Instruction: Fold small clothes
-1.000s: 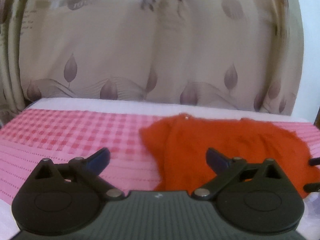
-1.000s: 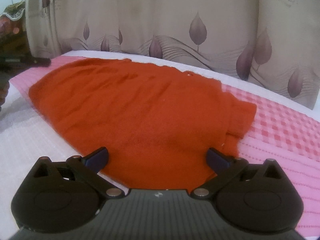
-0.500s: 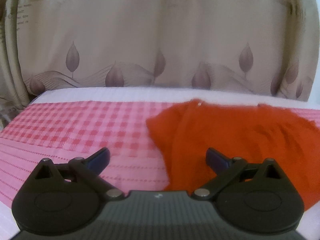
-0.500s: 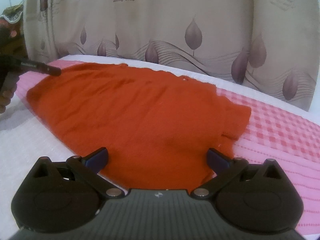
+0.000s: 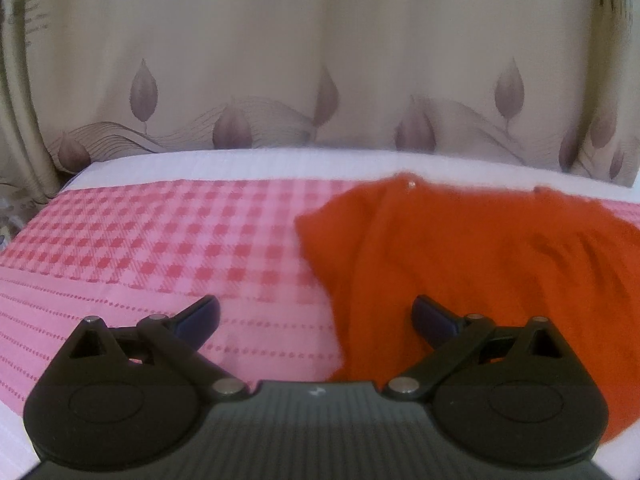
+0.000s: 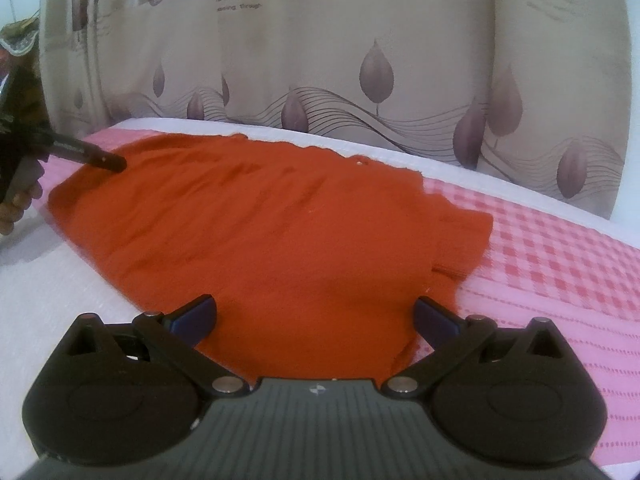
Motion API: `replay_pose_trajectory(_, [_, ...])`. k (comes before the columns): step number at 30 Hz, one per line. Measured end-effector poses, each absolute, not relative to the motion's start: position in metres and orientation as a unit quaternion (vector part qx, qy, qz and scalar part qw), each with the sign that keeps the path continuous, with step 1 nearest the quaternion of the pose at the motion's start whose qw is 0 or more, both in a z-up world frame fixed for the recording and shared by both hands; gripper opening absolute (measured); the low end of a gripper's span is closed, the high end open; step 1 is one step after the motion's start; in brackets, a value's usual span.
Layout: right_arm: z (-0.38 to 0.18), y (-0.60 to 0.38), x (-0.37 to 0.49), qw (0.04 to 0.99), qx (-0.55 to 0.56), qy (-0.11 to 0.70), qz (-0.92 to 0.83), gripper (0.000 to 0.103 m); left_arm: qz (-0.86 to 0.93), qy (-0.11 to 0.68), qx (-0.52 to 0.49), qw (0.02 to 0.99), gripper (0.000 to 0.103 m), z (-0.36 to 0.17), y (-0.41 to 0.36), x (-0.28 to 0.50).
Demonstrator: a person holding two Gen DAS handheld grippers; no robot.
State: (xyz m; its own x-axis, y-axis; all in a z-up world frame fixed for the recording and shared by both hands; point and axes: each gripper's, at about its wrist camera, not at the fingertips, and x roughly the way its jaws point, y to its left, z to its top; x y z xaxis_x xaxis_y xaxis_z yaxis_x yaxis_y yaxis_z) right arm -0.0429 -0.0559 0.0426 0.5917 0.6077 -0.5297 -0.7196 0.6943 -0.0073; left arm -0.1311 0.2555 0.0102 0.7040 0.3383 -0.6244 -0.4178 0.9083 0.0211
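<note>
A small orange-red garment lies spread flat on a pink checked cloth. In the left wrist view its sleeve end reaches the middle, and my left gripper hangs open over that edge, holding nothing. In the right wrist view the garment fills the centre, with a small button near its far edge. My right gripper stands open above its near hem, empty. A black gripper finger, held in a hand, points at the garment's far left corner.
A beige curtain with leaf print hangs right behind the surface. White bedding shows left of the garment in the right wrist view, and the pink cloth stretches off to the right.
The black finger at the left of the right wrist view has come in over the garment's far corner. The left view has shifted, losing the finger tips at its right edge. The garment has not moved.
</note>
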Motion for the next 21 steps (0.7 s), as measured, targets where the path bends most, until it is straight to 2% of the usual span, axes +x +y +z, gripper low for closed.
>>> replay_pose_trajectory(21, [0.045,-0.061,-0.044,0.895,-0.1,0.243,0.361,0.103,0.144,0.337,-0.074,0.927,0.103,0.001,0.266,-0.125])
